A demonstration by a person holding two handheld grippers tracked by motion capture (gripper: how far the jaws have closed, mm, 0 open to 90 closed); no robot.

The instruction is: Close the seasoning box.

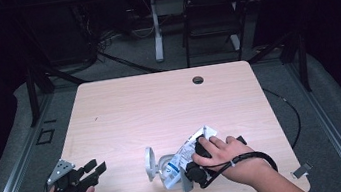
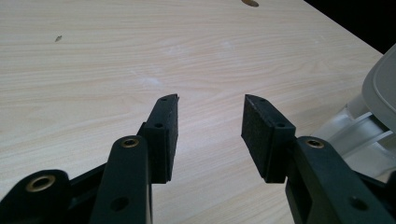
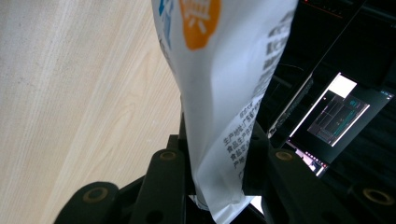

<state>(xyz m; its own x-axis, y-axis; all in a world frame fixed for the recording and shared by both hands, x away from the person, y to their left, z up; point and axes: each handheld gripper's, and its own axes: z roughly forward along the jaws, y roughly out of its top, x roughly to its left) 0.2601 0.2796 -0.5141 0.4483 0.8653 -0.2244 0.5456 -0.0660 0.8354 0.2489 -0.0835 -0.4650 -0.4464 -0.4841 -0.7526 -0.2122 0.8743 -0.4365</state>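
A white packet (image 1: 185, 153) with blue print lies at the table's near right, its end reaching into a white container (image 1: 164, 166) whose round lid (image 1: 150, 163) is flipped open. My right gripper (image 1: 200, 148), under the hand, is shut on the packet (image 3: 224, 70); in the right gripper view (image 3: 215, 144) the jaws pinch the packet's lower edge, which carries orange and blue print. My left gripper (image 1: 97, 167) rests open at the near left corner, apart from the container. In the left gripper view (image 2: 212, 100) nothing is between its jaws, and the container (image 2: 369, 116) sits at the right edge.
The light wood table (image 1: 160, 107) has a cable hole (image 1: 198, 79) near its far edge. Behind it stand a black chair (image 1: 210, 14) and a white desk leg (image 1: 156, 32). A lit screen (image 3: 338, 114) shows beyond the table's edge.
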